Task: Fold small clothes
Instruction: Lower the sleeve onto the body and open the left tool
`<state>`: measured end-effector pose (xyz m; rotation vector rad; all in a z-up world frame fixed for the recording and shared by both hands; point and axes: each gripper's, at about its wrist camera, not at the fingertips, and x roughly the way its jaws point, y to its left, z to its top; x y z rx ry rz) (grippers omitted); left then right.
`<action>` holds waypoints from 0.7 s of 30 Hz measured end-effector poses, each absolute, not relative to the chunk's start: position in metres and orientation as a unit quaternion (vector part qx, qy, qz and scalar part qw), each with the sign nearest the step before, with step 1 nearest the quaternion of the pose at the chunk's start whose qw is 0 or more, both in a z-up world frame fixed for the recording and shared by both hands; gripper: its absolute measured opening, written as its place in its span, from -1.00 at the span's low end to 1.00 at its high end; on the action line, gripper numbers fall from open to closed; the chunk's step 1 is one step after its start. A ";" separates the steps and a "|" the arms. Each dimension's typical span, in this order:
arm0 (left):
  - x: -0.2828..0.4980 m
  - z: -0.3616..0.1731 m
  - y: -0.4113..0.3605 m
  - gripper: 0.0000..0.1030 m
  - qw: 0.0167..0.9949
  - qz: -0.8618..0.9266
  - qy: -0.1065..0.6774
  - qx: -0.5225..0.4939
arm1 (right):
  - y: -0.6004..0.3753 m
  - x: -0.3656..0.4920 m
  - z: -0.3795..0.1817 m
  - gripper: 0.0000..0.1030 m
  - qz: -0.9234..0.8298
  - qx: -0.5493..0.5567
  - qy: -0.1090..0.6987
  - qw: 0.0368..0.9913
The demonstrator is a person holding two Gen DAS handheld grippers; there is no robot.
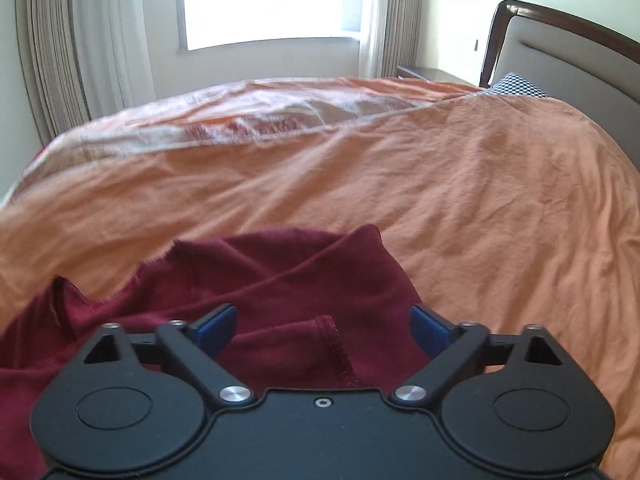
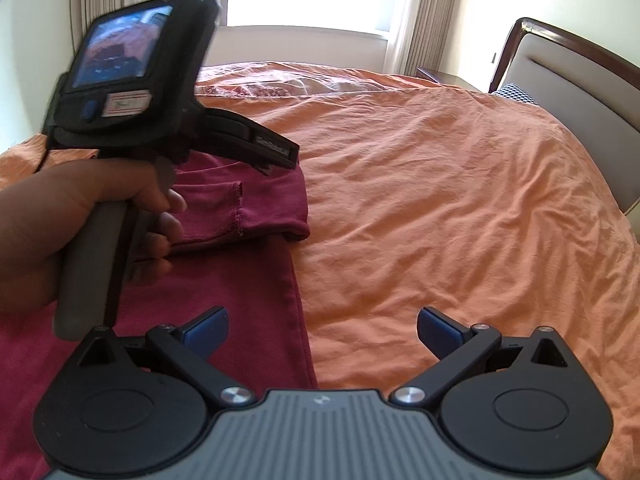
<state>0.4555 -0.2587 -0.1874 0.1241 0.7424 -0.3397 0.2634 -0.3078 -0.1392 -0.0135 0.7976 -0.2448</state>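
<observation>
Maroon garment (image 2: pixel 224 264) lies partly folded on bed (image 2: pixel 440 200). Left gripper (image 1: pixel 322 326) wide above folded sleeve; right gripper (image 2: pixel 322 330) wide, empty, over garment edge. Likely next: pinch hem, fold across.

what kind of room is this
Most likely a bedroom: a bed with an orange cover, a padded headboard and a curtained window. A maroon garment lies on the cover.

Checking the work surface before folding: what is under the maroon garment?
The maroon garment lies on an orange bedspread, which shows all around it. Anything beneath the cloth itself is covered and cannot be seen.
</observation>
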 end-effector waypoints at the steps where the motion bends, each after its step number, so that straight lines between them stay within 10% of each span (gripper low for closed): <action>1: 0.454 -0.185 -0.256 0.93 0.918 -0.159 0.358 0.060 | -0.308 0.263 -0.138 0.99 -0.120 -0.006 0.387 0.914; 21: 0.343 -0.130 -0.110 0.94 0.913 -0.011 0.407 0.006 | -0.290 0.214 -0.118 0.99 -0.055 -0.042 0.378 0.923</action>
